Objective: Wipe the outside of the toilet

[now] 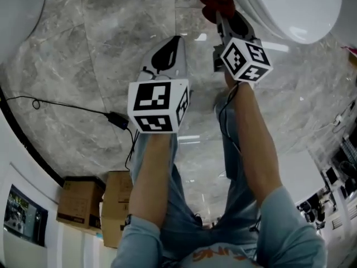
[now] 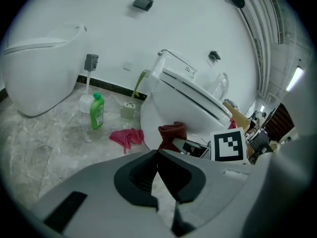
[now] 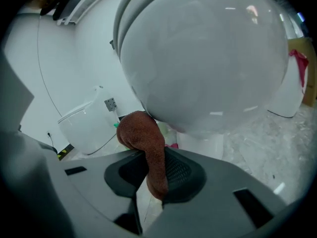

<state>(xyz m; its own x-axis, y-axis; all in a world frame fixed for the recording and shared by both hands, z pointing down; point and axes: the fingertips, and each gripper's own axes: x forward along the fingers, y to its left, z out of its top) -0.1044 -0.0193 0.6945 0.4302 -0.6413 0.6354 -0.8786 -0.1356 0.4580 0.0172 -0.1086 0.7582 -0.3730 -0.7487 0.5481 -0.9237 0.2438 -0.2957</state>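
A white toilet [image 1: 279, 4] stands at the top right of the head view. My right gripper [image 1: 226, 17] is shut on a brown-red cloth [image 1: 217, 4] and holds it against the underside of the bowl. In the right gripper view the cloth [image 3: 146, 143] hangs between the jaws of that gripper [image 3: 151, 175], and its bunched top touches the curved bowl [image 3: 203, 58]. My left gripper [image 1: 167, 54] hovers over the floor to the left of the toilet. Its jaws meet at the tips of the left gripper [image 2: 158, 152] with nothing between them. From there I see the toilet [image 2: 183, 100] and the cloth [image 2: 172, 133].
A second white toilet [image 2: 39, 68] stands at the left. A toilet brush [image 2: 88, 90], a green bottle [image 2: 96, 111], a small cup [image 2: 128, 109] and a pink rag [image 2: 128, 137] lie between the two. A cable with an adapter [image 1: 118, 120] and cardboard boxes [image 1: 81, 202] are behind me.
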